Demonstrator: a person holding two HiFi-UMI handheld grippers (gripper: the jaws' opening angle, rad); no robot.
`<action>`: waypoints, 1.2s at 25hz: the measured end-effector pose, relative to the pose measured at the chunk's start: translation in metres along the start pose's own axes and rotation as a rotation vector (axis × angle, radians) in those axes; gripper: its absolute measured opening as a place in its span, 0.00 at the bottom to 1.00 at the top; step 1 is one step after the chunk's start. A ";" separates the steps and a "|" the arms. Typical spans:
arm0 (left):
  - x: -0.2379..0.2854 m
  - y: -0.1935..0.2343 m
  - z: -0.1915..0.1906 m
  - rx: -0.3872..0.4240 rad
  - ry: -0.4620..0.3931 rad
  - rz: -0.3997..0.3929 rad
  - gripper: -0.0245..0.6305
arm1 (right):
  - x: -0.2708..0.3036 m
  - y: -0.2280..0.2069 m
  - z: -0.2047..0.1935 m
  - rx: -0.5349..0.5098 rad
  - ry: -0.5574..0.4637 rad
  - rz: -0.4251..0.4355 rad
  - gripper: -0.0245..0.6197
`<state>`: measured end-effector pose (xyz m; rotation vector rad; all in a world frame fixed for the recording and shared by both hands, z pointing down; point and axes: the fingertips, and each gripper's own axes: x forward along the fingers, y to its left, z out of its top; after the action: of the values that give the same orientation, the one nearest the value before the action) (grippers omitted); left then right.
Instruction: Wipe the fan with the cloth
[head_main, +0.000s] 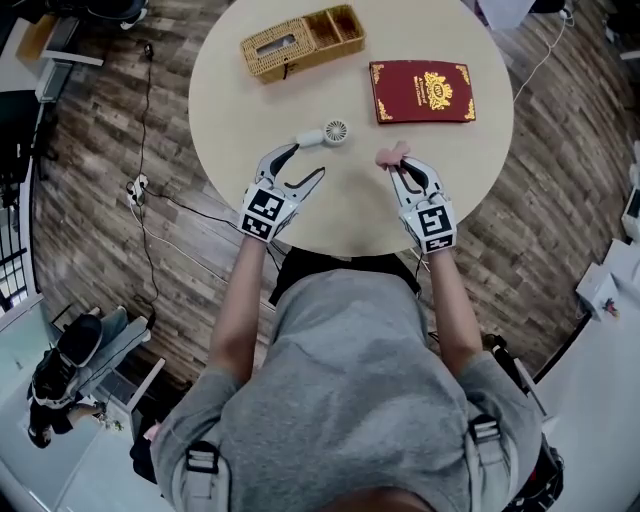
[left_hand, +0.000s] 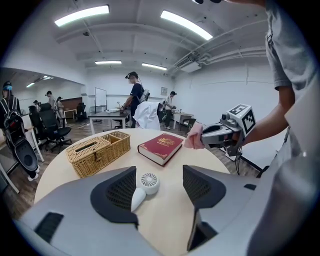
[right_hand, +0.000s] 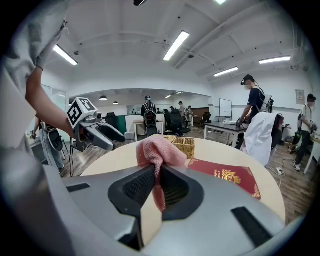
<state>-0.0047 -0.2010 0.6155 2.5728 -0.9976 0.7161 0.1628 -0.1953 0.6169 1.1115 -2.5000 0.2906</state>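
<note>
Fan (head_main: 325, 134) lies just ahead of my left gripper (head_main: 308, 160), whose jaws stand apart; right of the fan, my right gripper (head_main: 400, 168) pinches the cloth (head_main: 393, 154).

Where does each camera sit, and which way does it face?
Head view: on the head, facing steeply down at the table; torso, arms, left gripper, right gripper show.
Left gripper view: on that gripper, facing the fan; its open jaws show.
Right gripper view: on that gripper, facing across the table; jaws shut on cloth show.
Shared: all see book and basket.
</note>
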 end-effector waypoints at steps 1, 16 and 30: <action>0.004 0.002 -0.004 -0.001 0.006 -0.007 0.48 | 0.002 -0.001 -0.003 0.007 0.007 -0.004 0.10; 0.059 0.027 -0.049 -0.028 0.122 -0.090 0.50 | 0.024 -0.010 -0.025 0.076 0.067 -0.068 0.10; 0.116 0.033 -0.071 0.133 0.244 -0.172 0.59 | 0.041 -0.010 -0.044 0.099 0.097 -0.067 0.10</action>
<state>0.0217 -0.2571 0.7406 2.5616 -0.6654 1.0480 0.1565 -0.2145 0.6746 1.1880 -2.3801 0.4425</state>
